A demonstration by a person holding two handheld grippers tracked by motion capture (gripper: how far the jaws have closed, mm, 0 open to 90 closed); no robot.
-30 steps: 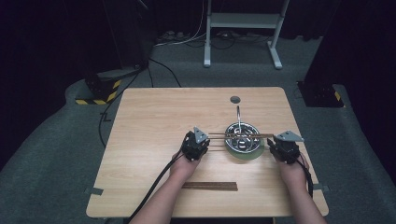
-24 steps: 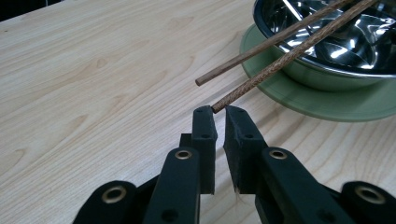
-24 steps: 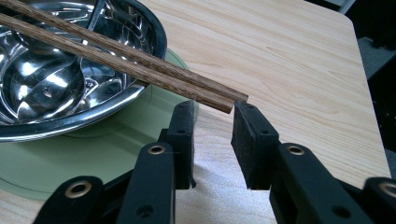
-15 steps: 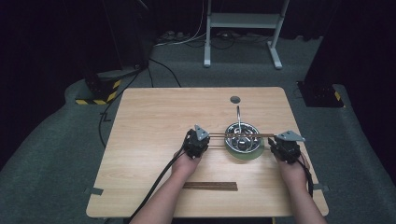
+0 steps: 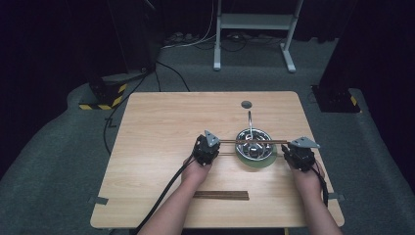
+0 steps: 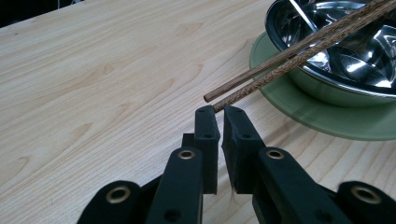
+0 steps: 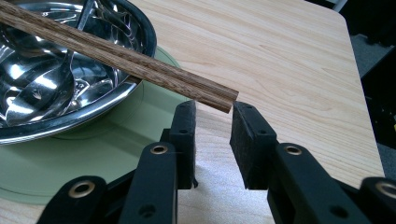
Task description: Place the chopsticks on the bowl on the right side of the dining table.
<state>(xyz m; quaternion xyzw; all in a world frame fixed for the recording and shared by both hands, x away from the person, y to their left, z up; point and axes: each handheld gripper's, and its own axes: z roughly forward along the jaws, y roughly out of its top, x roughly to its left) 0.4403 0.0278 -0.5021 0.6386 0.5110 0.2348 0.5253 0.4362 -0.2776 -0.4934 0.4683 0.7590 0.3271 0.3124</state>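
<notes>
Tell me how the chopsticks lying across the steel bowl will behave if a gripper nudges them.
The chopsticks look stiff, thin wood, so probably light. They bridge the steel bowl on its smooth rim, so a nudge would likely slide or roll them off. The left gripper sits at their tips.

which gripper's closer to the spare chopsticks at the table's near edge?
Left. The left gripper sits just beyond the spare chopsticks; the right gripper is off to their right, past the bowl.

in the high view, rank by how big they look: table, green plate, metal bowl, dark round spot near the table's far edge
1. table, by far the largest
2. green plate, its rim showing just outside the bowl
3. metal bowl, only slightly smaller than the plate it sits on
4. dark round spot, the smallest
</notes>
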